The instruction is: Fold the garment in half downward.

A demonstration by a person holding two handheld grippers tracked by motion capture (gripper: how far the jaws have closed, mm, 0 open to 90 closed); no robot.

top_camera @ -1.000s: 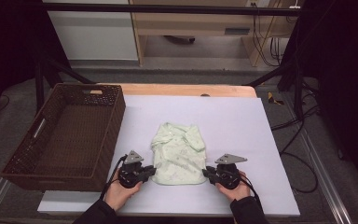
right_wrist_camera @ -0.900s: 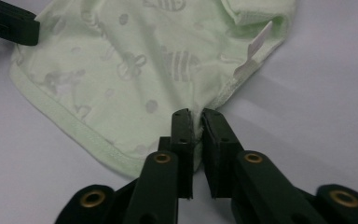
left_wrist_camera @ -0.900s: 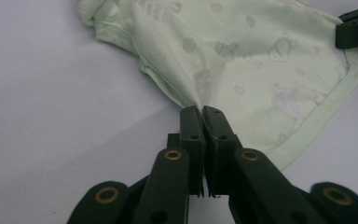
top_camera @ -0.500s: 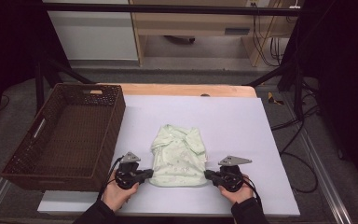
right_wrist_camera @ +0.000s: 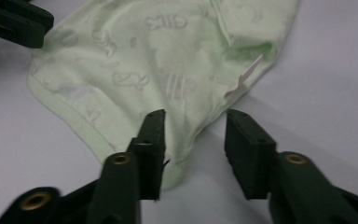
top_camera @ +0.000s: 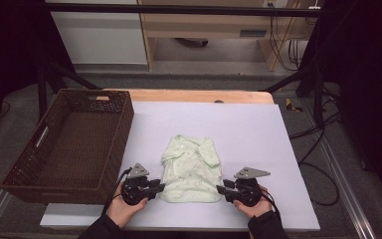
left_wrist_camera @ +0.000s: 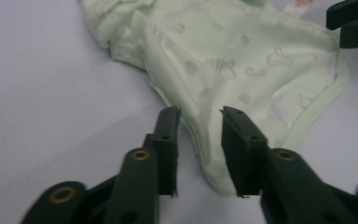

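While the pale green garment (top_camera: 191,168) lies flat, both tongs (left (top_camera: 160,186), right (top_camera: 220,189)) have just been opening, its corners loose between them.

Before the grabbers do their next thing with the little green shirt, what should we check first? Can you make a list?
1. Green shirt lies flat on the white mat: ok.
2. Left gripper has let go: ok, its jaws have just been opening, with the shirt's corner loose between them.
3. Right gripper has let go: ok, jaws just opened too, hem corner between them.
4. Basket has room: ok.
5. Shirt fully smooth underneath: cannot tell.
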